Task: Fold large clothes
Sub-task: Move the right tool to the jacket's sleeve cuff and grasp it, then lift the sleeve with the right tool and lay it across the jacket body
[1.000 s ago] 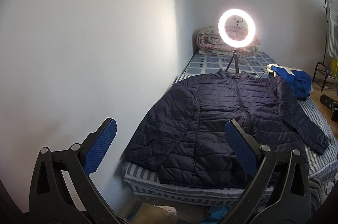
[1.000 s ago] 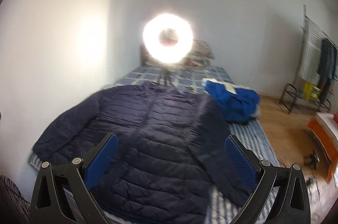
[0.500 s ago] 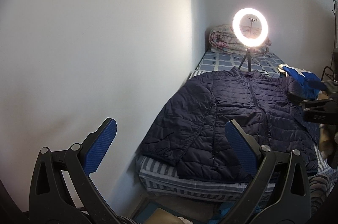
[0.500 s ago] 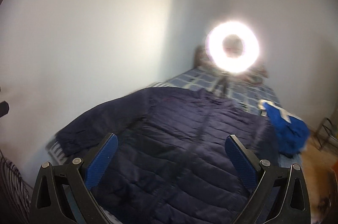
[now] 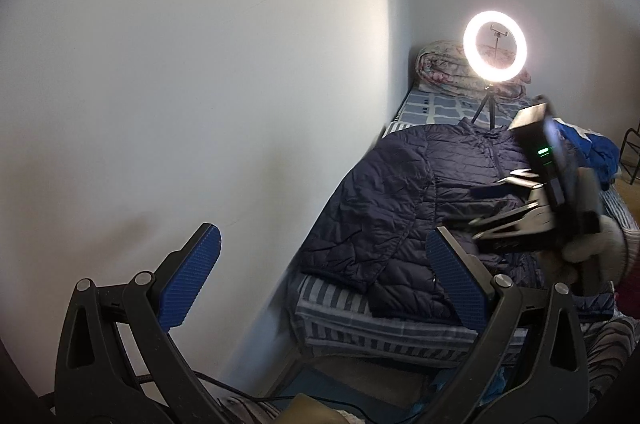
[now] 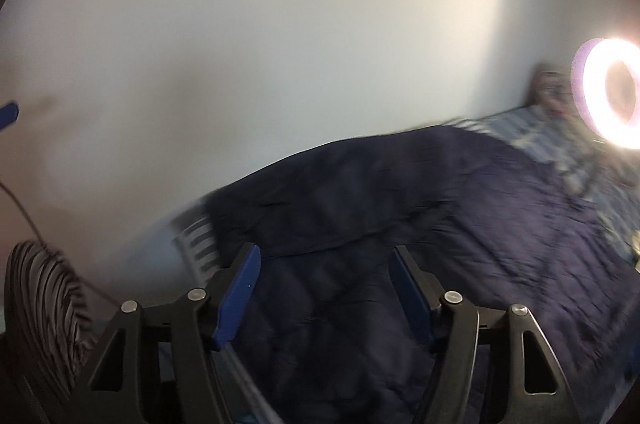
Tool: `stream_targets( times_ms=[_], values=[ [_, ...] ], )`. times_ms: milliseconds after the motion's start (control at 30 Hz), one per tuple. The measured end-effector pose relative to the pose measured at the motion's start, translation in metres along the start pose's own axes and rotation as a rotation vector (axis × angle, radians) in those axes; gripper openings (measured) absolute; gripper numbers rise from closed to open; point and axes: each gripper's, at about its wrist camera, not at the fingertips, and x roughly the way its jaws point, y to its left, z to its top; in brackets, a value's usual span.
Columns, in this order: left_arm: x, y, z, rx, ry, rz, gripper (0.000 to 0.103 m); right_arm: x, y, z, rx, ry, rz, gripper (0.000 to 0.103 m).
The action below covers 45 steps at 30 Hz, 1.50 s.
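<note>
Over the last second both cameras have swung toward the white wall, so the dark navy quilted puffer jacket point(image 5: 404, 204) now sits at the right of the left-wrist frame rather than in its middle, spread flat and unfolded on the blue-striped bed point(image 5: 360, 324). The right gripper point(image 6: 324, 280) has dropped in close: in its own blurred view the jacket fills the lower centre and right, with a sleeve or hem edge lying just beyond the blue pads, which are partly closed from their earlier wide spread yet grip nothing. The left gripper point(image 5: 320, 272) hangs back by the wall, its blue ribbed pads wide apart and empty. The lit ring light on its tripod point(image 5: 495, 50) stands at the far end of the bed. This looks like the approach to a first grasp; no fold has begun.
</note>
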Motion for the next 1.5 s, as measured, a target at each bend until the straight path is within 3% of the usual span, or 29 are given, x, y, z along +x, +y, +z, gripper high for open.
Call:
stream_targets(
  times_ms=[167,300,433,767,867,933,1033,1300,1500],
  values=[
    [-0.002,0.010,-0.007,-0.020,0.013,0.015,0.103,0.053,0.039,0.007,-0.102,0.088,0.090,0.067],
    [-0.004,0.015,-0.011,-0.017,0.019,0.031,0.103,0.093,0.061,0.007,-0.132,0.164,0.156,0.050],
    [-0.001,0.017,-0.015,0.001,0.036,0.034,0.103,0.127,0.083,0.005,-0.180,0.229,0.200,0.044],
    [0.012,0.012,-0.017,0.009,0.061,0.014,0.103,0.196,0.111,-0.008,-0.246,0.344,0.193,0.043],
    [0.018,0.009,-0.017,0.015,0.065,0.009,0.103,0.201,0.113,-0.009,-0.253,0.339,0.192,0.042],
    [0.021,0.007,-0.017,0.021,0.067,0.005,0.103,0.204,0.113,-0.009,-0.240,0.336,0.200,0.024],
    [0.025,0.001,-0.015,0.030,0.063,-0.008,0.103,0.202,0.102,-0.004,-0.187,0.327,0.227,0.009],
    [0.035,-0.013,-0.002,0.037,0.048,-0.043,0.103,0.154,0.042,0.015,0.054,0.189,0.326,0.003],
    [0.060,-0.045,0.021,0.099,0.066,-0.051,0.103,0.102,-0.036,0.021,0.236,0.062,0.257,0.002]
  ],
)
